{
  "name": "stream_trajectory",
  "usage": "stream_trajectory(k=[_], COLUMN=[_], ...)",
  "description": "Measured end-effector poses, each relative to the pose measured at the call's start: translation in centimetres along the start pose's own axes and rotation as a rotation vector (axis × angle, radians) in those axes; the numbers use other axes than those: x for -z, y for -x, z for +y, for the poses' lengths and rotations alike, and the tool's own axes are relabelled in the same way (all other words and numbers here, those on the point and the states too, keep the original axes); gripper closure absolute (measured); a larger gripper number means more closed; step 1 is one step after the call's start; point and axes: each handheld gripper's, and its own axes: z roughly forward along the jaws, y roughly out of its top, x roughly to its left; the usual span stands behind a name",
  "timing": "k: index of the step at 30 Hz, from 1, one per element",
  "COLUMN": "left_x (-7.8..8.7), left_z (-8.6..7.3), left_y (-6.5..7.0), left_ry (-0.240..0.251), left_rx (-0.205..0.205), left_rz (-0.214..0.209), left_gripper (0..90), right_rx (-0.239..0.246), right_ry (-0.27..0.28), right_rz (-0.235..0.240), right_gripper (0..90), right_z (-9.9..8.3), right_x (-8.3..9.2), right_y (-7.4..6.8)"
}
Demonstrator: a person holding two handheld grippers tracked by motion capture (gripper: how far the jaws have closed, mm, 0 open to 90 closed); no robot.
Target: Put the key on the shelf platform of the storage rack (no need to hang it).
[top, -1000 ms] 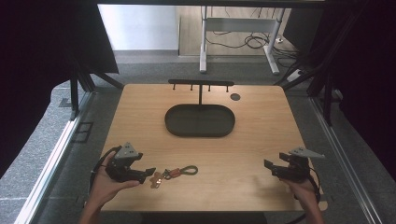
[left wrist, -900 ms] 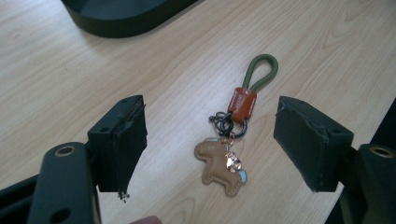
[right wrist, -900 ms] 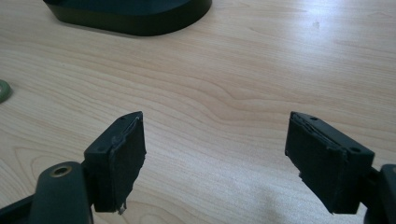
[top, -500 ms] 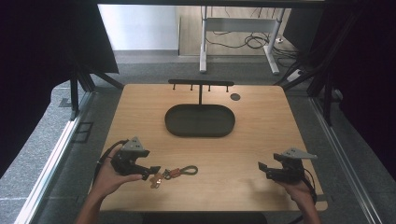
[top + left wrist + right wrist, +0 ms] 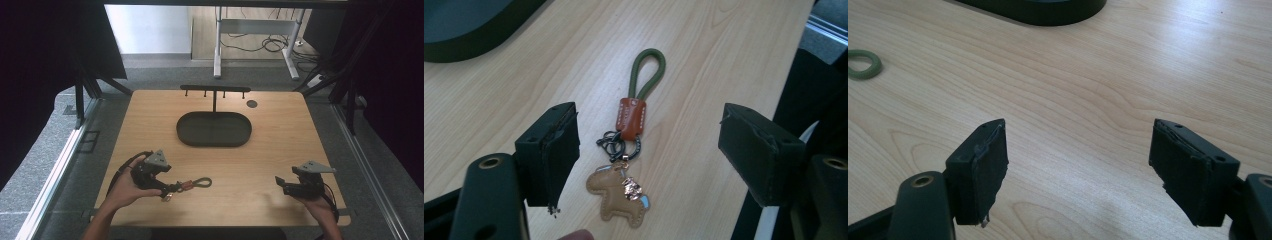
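A keychain (image 5: 190,185) lies flat on the wooden table (image 5: 280,145) near its front left: a green cord loop (image 5: 646,70), a brown leather tab (image 5: 631,119), a black clasp and a tan horse charm (image 5: 616,197). My left gripper (image 5: 168,191) is open, and in the left gripper view (image 5: 651,147) the clasp and charm lie on the table between its jaws, nearer the left one, touching neither. At the front right my right gripper (image 5: 280,184) is open over bare wood (image 5: 1078,160), with the green loop (image 5: 863,64) far off to its left.
A dark oval tray (image 5: 214,144) sits at the table's middle, and behind it stands a black rack with small hooks (image 5: 215,90). A small dark disc (image 5: 252,103) lies at the back right. The tray's edge (image 5: 469,30) lies beyond the left gripper.
My left gripper has moved right along the table's front until its jaws flank the keychain. My right gripper has shifted slightly left. The keychain has not moved.
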Motion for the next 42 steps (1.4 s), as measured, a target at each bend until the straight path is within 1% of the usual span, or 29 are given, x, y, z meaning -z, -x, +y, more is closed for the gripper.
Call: stream_trajectory(k=[1, 2, 5, 7, 8, 9, 11, 13, 17, 18, 21, 22, 23, 24, 25, 29, 31, 32, 33, 36, 40, 42], left_x=[0.0, -0.2, -0.4, -0.7, -0.7, -0.8, -1.0, -1.2, -1.6, -2.0, -2.9, -2.9, -3.5, -3.5, -4.0, -5.0, -5.6, -5.8, -6.1, -6.9, -7.6, -7.8], left_z=[0.0, 0.1, 0.1, 0.2, 0.2, 0.3, 0.4, 0.5, 0.7, 0.8, 0.8, 0.8, 0.9, 0.9, 1.0, 1.2, 1.3, 1.3, 1.3, 1.3, 1.2, 1.2], left_y=[0.0, -0.1, -0.3, -0.4, -0.4, -0.5, -0.5, -0.6, -0.8, -1.0, -1.4, -1.4, -1.6, -1.6, -1.7, -1.7, -1.7, -1.8, -1.8, -1.8, -1.9, -1.9], left_ry=[0.000, -0.008, -0.017, -0.029, -0.029, -0.035, -0.050, -0.055, -0.061, -0.084, -0.103, -0.103, -0.112, -0.112, -0.126, -0.151, -0.160, -0.170, -0.175, -0.195, -0.212, -0.217], left_rx=[0.000, -0.005, -0.008, -0.011, -0.011, -0.011, -0.019, -0.017, -0.015, -0.019, -0.015, -0.015, -0.006, -0.006, -0.007, -0.017, -0.013, -0.023, -0.016, -0.022, -0.020, -0.025], left_rz=[0.000, -0.013, -0.026, -0.043, -0.043, -0.057, -0.061, -0.066, -0.059, -0.049, -0.056, -0.056, -0.056, -0.056, -0.054, -0.053, -0.056, -0.055, -0.053, -0.048, -0.053, -0.046], left_gripper=[24.9, 24.9, 24.9, 24.9, 24.9, 24.9, 24.8, 24.9, 25.4, 25.6, 26.2, 26.4, 26.5, 26.7, 26.9, 28.0, 29.5, 30.3, 31.0, 32.2, 33.9, 35.0], right_rx=[0.003, 0.006, 0.018, 0.023, 0.023, 0.022, 0.024, 0.026, 0.035, 0.036, 0.038, 0.037, 0.035, 0.035, 0.035, 0.038, 0.042, 0.044, 0.044, 0.044, 0.044, 0.046], right_ry=[-0.002, -0.006, -0.011, -0.013, -0.015, -0.015, -0.018, -0.023, -0.027, -0.028, -0.035, -0.035, -0.035, -0.035, -0.034, -0.038, -0.042, -0.043, -0.044, -0.043, -0.045, -0.046], right_rz=[0.001, 0.004, 0.003, 0.005, 0.004, 0.006, 0.008, 0.011, 0.014, 0.014, 0.011, 0.010, 0.010, 0.010, 0.008, 0.008, 0.008, 0.008, 0.007, 0.006, 0.008, 0.009], right_gripper=[24.3, 24.3, 24.3, 24.5, 24.5, 24.6, 24.7, 24.7, 24.7, 24.7, 24.9, 25.0, 25.1, 25.1, 25.1, 25.2, 25.2, 25.2, 25.2, 25.2, 25.2, 25.2], right_z=[0.0, 0.0, 0.0, 0.0, 0.0, 0.0, -0.1, -0.1, -0.2, -0.2, -0.2, -0.3, -0.3, -0.3, -0.3, -0.3, -0.3, -0.3, -0.3, -0.3, -0.3, -0.3], right_x=[0.0, -0.1, -0.3, -0.4, -0.4, -0.5, -0.6, -0.7, -0.9, -1.0, -1.1, -1.1, -1.1, -1.1, -1.0, -1.1, -1.2, -1.2, -1.2, -1.2, -1.3, -1.3], right_y=[-0.1, -0.2, -0.3, -0.3, -0.3, -0.4, -0.4, -0.4, -0.5, -0.5, -0.5, -0.5, -0.5, -0.5, -0.4, -0.5, -0.6, -0.6, -0.6, -0.5, -0.5, -0.5])
